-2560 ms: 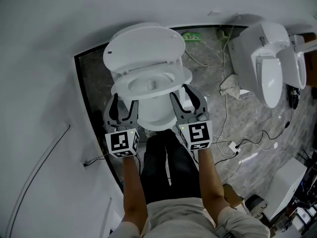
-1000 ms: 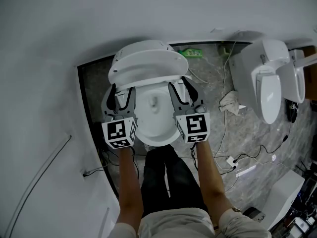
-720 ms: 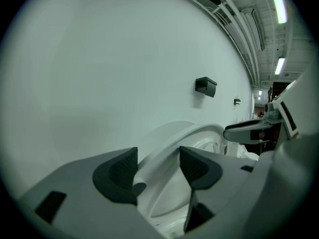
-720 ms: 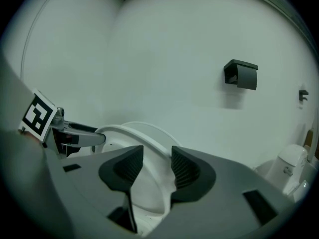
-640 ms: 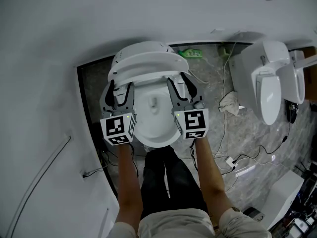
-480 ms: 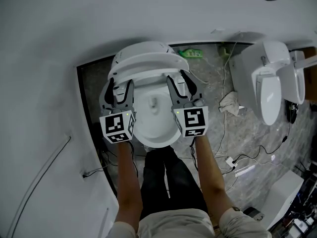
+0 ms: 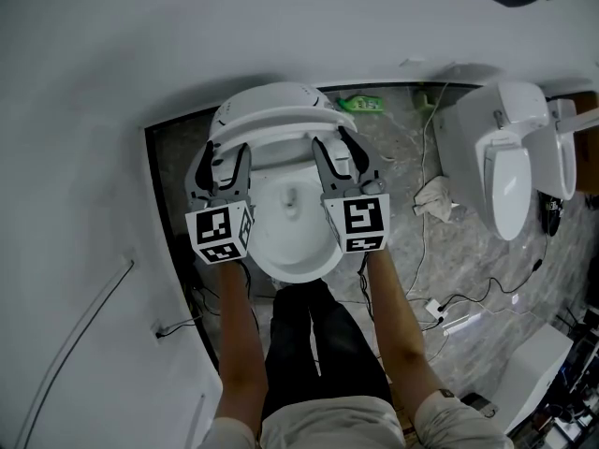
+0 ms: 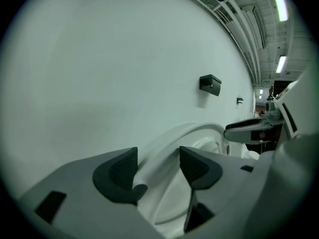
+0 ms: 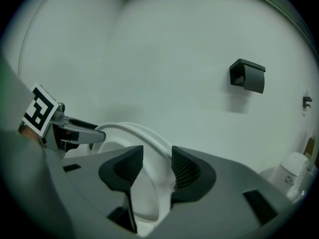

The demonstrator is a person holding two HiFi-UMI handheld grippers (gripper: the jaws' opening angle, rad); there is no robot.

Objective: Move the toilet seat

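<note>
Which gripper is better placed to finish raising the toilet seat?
Right, marginally: the right gripper clamps the toilet seat rim squarely; the left gripper holds it slanted. Probably use both.

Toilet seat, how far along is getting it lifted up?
Done: the toilet seat is off the bowl and tilted steeply up, close to the lid behind it. In hand: the left tongs and right tongs each clamp one side of its rim. Left: probably tip it the last bit back against the lid, then let go.
</note>
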